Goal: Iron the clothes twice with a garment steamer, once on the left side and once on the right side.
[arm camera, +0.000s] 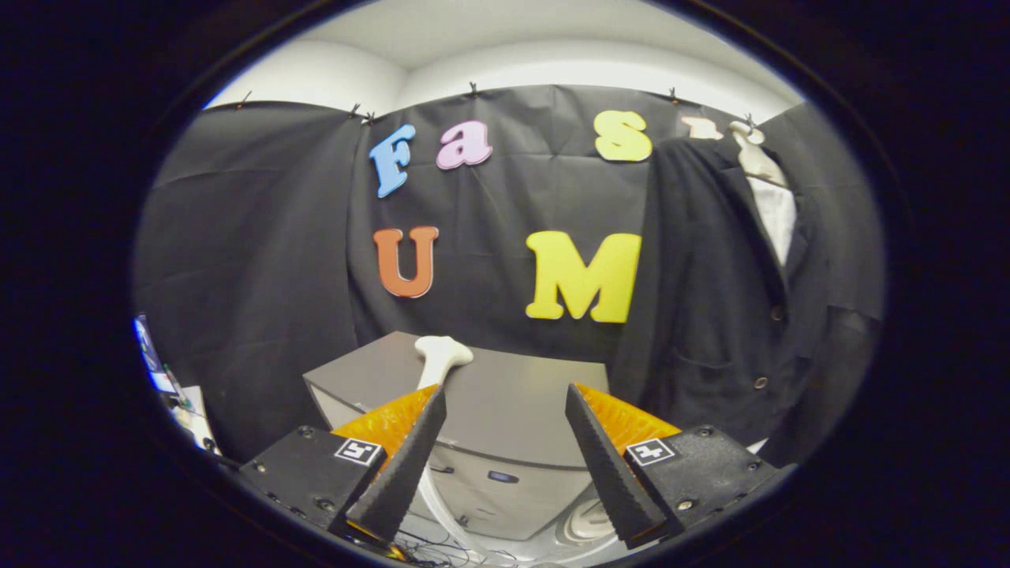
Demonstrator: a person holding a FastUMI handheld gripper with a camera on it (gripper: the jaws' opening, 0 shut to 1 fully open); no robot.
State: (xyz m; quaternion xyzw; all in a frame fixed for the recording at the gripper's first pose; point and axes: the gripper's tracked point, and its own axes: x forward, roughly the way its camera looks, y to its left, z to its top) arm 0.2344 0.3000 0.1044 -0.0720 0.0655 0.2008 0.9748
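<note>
A dark buttoned jacket (714, 284) hangs on a pale mannequin form (769, 193) against the black cloth wall, beyond and to the right of my fingers. A white steamer head (442, 353) lies on top of a grey box (513, 394), just beyond the left fingertip, with its white hose running down the box's front. My gripper (505, 390) is open, its fingers spread wide over the box with nothing between them.
The grey box has a drawer-like front with a small dark handle (503, 476). Cables and a round white part (588, 521) lie below it. Papers and clutter (170, 386) sit at the far left by the cloth wall.
</note>
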